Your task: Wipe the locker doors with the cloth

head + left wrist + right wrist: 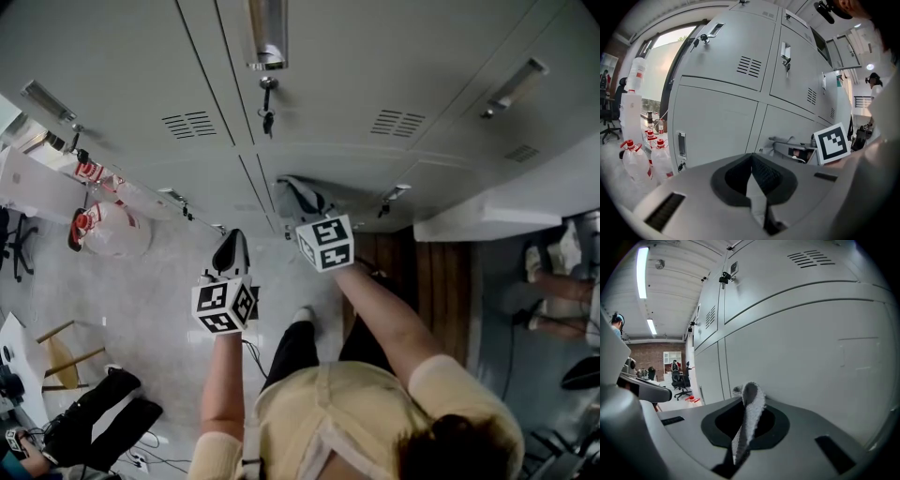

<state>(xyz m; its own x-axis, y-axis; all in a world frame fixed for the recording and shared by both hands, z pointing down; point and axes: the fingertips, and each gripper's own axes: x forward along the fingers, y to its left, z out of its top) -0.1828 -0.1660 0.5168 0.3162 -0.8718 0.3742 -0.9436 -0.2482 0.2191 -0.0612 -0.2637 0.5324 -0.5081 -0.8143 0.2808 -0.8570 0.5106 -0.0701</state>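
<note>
A bank of pale grey metal locker doors (pixel 375 75) (pixel 717 122) (pixel 811 357) is faced by a person seen from above. The right gripper (pixel 309 210) (pixel 750 409) is held close against a lower locker door, and its jaws are clenched on a folded grey-white woven cloth (pixel 298 191) (pixel 751 399). The fold is stood upright between the jaws, and its top edge lies just beside the door panel; whether it is touching the metal cannot be told.

The left gripper (pixel 232 246) (pixel 752 161) is held a little back from the locker doors, beside the right gripper. Its dark pads are pressed together at the tips, and nothing is gripped between them.

A small key (pixel 267 108) (pixel 786 63) is hung from the lock of an upper door, above the cloth. Clear plastic bottles with red caps and labels (pixel 108 230) (pixel 635 161) are gathered on the floor at the left end of the locker doors. A brown slatted wooden surface (pixel 436 281) is seen at the foot of the locker doors on the right.
</note>
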